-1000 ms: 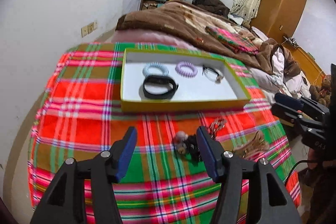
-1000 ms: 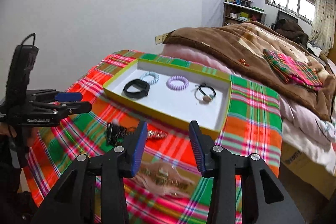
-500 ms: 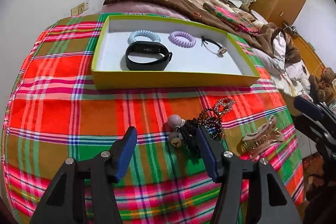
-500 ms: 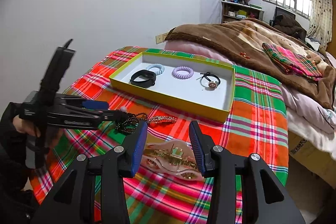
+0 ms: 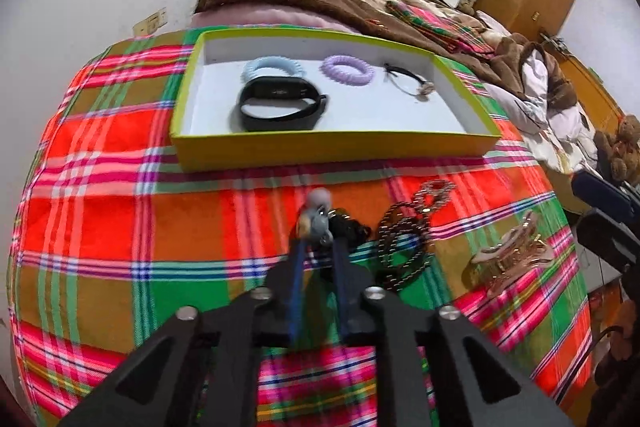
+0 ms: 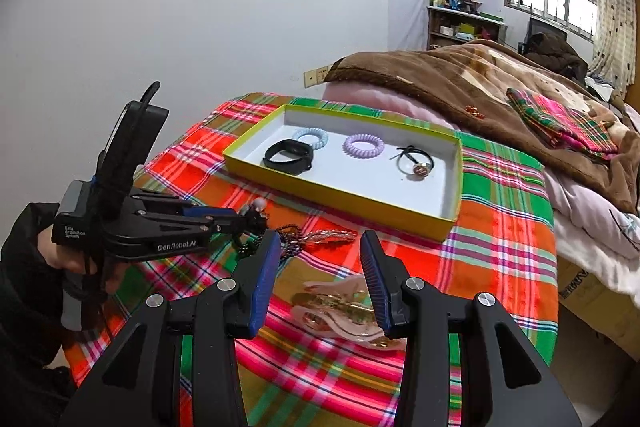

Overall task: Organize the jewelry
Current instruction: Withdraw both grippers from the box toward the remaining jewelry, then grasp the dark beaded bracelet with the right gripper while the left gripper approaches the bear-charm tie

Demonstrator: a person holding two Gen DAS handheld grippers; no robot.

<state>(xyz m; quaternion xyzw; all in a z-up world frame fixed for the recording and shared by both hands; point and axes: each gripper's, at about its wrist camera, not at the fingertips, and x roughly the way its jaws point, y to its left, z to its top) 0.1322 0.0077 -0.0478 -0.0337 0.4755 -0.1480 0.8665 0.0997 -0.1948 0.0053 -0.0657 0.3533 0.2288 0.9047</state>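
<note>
A black hair tie with grey charms (image 5: pixel 318 215) lies on the plaid cloth in front of the yellow tray (image 5: pixel 336 149). My left gripper (image 5: pixel 320 243) is closing on it, and its pads pinch the tie with the charms poking out past the tips. The right wrist view shows that gripper (image 6: pixel 256 219) low over the cloth with the hair tie (image 6: pixel 260 205) at its tips. My right gripper (image 6: pixel 320 235) hangs open above a pink-gold claw clip (image 6: pixel 340 307), with nothing between its fingers. A dark beaded chain (image 5: pixel 404 239) lies beside the tie.
The tray (image 6: pixel 340 197) holds a black band (image 6: pixel 288 157), a blue coil tie (image 6: pixel 312 137), a purple coil tie (image 6: pixel 363 145) and a black tie with a charm (image 6: pixel 416 163). A brown blanket (image 6: pixel 460 75) lies on the bed behind. A white wall stands at the left.
The left gripper sank toward the cloth and its jaws went from wide open to pinched on the charm hair tie. The right gripper drifted slightly over the claw clip, still open.
</note>
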